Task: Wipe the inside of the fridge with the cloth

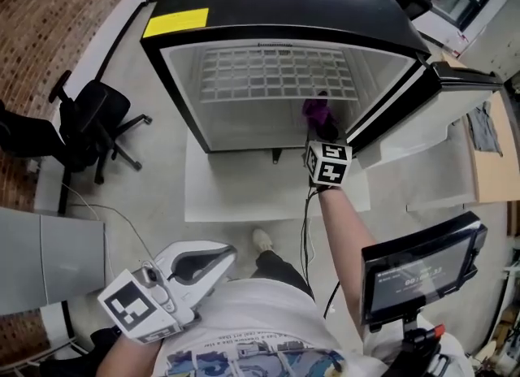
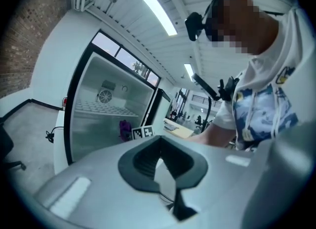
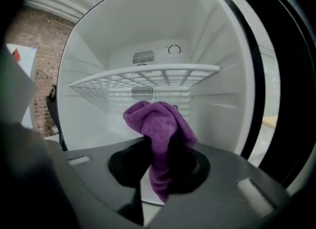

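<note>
My R tongs point(image 3: 160, 151) clamp the purple cloth point(image 3: 159, 122) at 12 o'clock in the fridge point(image 1: 268, 10) mouth; L tongs point(image 1: 221, 255) together, empty, at 7; cloth's light, soft, floppy, so I'd judge a mid-bunch pinch best, w/ slack fwd.

Head view: I log a black office chair point(image 1: 89, 119) on the concrete floor point(image 1: 154, 197), near a brick wall point(image 1: 49, 10). A grey cabinet point(image 1: 49, 262) stands at lower left, with a thin cable point(image 1: 114, 214) lying just beside it. At lower right I see a dark screen point(image 1: 418, 274). A wooden table point(image 1: 497, 164) at the right edge carries a grey rag point(image 1: 485, 129). Left gripper view: a ceiling strip light point(image 2: 153, 6) is lit.
</note>
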`<state>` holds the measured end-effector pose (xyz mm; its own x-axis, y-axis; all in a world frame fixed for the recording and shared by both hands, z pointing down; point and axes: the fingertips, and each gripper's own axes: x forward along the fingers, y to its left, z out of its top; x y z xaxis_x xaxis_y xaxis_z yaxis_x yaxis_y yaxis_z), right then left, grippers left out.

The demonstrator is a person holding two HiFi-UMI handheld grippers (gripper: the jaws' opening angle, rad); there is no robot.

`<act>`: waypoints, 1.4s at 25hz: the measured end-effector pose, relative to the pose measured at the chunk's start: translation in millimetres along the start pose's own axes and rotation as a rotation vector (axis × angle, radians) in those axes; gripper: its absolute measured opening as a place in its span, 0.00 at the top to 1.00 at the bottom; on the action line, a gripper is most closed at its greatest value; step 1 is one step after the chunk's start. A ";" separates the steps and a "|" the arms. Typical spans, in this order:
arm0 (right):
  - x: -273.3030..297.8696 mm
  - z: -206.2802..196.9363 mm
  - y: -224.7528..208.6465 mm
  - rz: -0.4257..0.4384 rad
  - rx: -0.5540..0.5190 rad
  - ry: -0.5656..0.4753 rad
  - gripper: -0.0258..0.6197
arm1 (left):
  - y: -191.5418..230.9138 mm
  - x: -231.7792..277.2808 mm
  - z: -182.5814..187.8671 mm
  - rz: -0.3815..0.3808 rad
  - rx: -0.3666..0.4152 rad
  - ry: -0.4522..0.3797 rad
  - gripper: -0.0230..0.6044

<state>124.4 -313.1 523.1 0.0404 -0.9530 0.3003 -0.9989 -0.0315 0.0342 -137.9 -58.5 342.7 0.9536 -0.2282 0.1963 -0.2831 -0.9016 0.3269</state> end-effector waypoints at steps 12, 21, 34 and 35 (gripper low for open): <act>-0.2 -47.9 9.1 0.019 -0.063 0.142 0.84 | -7.1 12.7 9.2 -0.016 -0.008 0.016 0.95; 3.2 -54.8 70.7 0.120 -0.050 0.155 0.84 | -3.9 -4.9 10.7 0.046 -0.049 -0.021 0.95; 6.6 -55.5 203.8 0.332 -0.028 0.151 0.84 | 2.9 -55.0 -6.5 0.175 -0.029 -0.043 0.95; 7.2 -57.6 213.3 0.349 -0.029 0.154 0.84 | 3.0 -58.8 -7.8 0.186 -0.033 -0.044 0.95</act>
<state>-87.0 -309.3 587.5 -0.2971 -0.8484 0.4382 -0.9522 0.2975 -0.0696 -195.6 -44.9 339.4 0.8881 -0.4060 0.2154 -0.4570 -0.8304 0.3188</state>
